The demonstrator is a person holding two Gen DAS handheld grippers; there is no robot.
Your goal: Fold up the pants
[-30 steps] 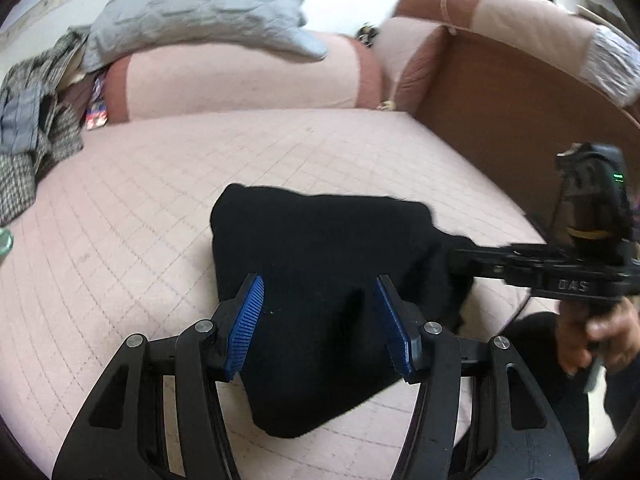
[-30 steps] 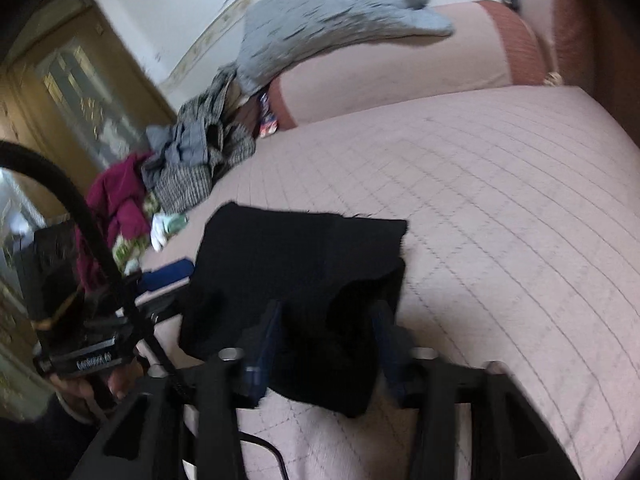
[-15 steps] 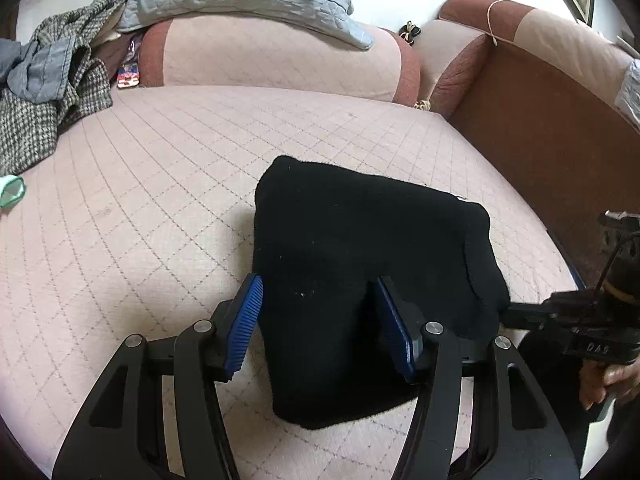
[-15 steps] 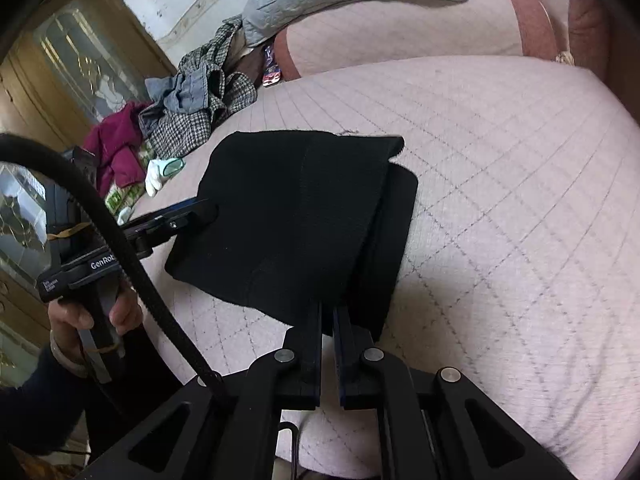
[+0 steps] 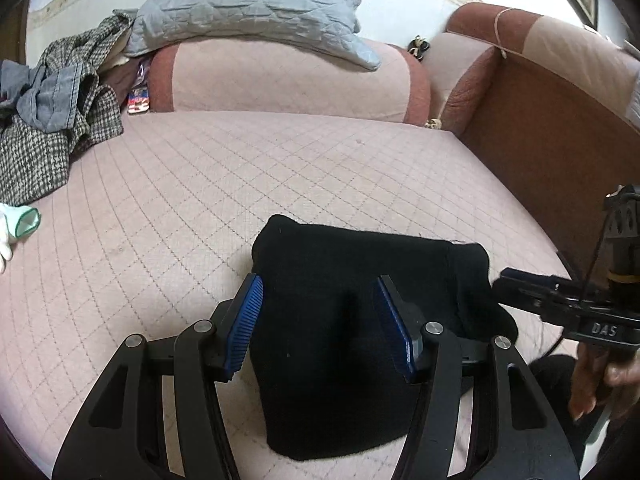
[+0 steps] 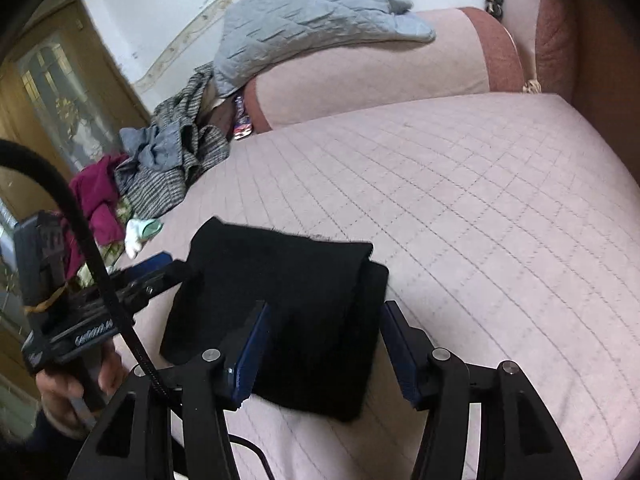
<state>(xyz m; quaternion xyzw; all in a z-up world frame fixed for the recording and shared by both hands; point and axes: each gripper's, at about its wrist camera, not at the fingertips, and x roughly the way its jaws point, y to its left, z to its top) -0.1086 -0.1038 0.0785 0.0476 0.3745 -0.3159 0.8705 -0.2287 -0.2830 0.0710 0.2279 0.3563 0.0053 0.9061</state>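
The black pants point(image 5: 352, 320) lie folded into a compact bundle near the front edge of the pink quilted bed point(image 5: 240, 184). My left gripper point(image 5: 326, 320) is open, its blue pads on either side of the bundle's near end, holding nothing. My right gripper point(image 6: 324, 348) is open too, over the right end of the pants point(image 6: 280, 300), where a lower layer sticks out to the right. The right gripper point(image 5: 560, 304) shows at the right of the left wrist view. The left gripper point(image 6: 120, 284) shows at the left of the right wrist view.
A grey quilted pillow point(image 5: 248, 8) lies on the pink bolster point(image 5: 280, 76) at the back. A heap of checked and grey clothes point(image 5: 44, 120) lies at the back left, with a white sock point(image 5: 16, 224) near it. A brown headboard point(image 5: 540, 140) bounds the right side.
My right gripper was shut half a second ago and is now open over the pants' right end. My left gripper stayed open and came slightly nearer the bundle.
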